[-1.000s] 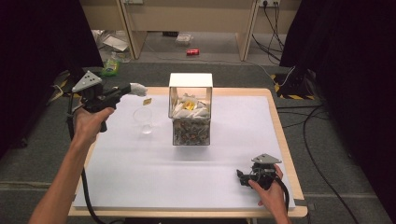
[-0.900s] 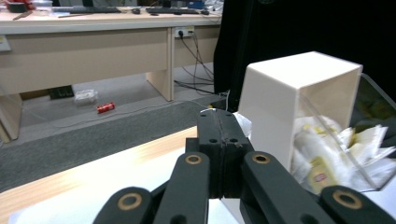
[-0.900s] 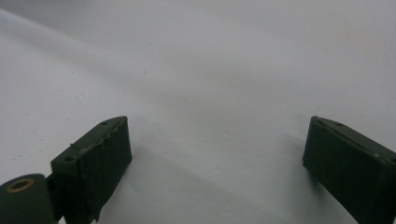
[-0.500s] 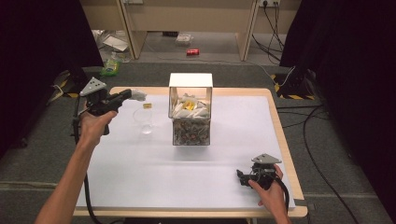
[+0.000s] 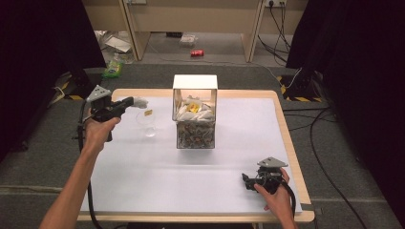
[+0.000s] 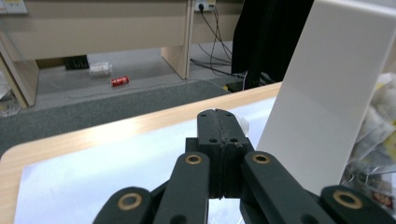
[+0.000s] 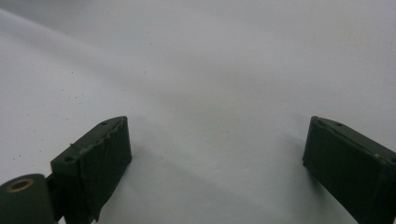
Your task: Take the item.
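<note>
Tea bag (image 5: 140, 101), small, whitish and crumpled, sits pinched at the tip of the left claw (image 5: 130, 101), at roughly 10 o'clock on the tabletop (image 5: 239, 124). In the left gripper view that claw (image 6: 219, 122) has its matte black jaws pressed flat together, a sliver of clear wrapper (image 6: 242, 122) peeking out beside the tips. A thin string seems to drop from the bag to a small yellow-ish tag (image 5: 148, 112), hanging just above a clear, round glass cup (image 5: 147, 125) w/ smooth walls. Cup stands just left of a tall square-sided clear box (image 5: 195, 125) w/ a white lid-like panel (image 5: 195, 81) upright at its back; box is packed w/ crinkly sachets, pale ones up top, one yellow, darker mixed ones below. Tabletop is a smooth white sheet framed by a light wood edge w/ rounded corners. Right claw (image 5: 245, 181) rests low at approx 5 o'clock, well apart from box; in the right gripper view (image 7: 215, 154) its blocky black jaws stand wide apart over bare white surface, nothing between them
</note>
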Tool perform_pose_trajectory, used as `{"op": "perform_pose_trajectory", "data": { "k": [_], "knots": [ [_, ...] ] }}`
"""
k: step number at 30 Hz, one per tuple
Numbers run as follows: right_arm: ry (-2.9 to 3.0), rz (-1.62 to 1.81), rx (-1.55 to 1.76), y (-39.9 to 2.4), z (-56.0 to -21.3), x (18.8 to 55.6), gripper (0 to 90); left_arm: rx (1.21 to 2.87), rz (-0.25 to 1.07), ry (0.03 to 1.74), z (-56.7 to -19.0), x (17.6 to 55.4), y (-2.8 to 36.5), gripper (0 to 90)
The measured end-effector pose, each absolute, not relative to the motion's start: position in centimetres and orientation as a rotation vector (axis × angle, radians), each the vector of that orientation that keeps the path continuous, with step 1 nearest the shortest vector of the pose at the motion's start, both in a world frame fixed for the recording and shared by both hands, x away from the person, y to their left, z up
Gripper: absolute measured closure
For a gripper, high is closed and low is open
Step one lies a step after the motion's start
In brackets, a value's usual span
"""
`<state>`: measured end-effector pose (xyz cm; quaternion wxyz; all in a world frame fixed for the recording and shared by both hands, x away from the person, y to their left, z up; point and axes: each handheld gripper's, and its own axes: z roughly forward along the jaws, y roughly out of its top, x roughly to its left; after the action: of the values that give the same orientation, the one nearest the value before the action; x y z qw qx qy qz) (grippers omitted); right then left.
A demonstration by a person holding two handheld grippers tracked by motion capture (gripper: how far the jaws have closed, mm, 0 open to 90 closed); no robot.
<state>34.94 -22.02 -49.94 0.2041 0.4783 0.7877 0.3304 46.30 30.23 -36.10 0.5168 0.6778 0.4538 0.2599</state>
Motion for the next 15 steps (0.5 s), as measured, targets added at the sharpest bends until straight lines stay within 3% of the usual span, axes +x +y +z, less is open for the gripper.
{"op": "perform_pose_trajectory", "data": {
  "k": [15],
  "knots": [
    [2.196,0.924,1.333,-22.0,-50.0,34.9,8.3,1.683,0.629,1.136,-38.6,47.0,30.0,89.3]
  ]
}}
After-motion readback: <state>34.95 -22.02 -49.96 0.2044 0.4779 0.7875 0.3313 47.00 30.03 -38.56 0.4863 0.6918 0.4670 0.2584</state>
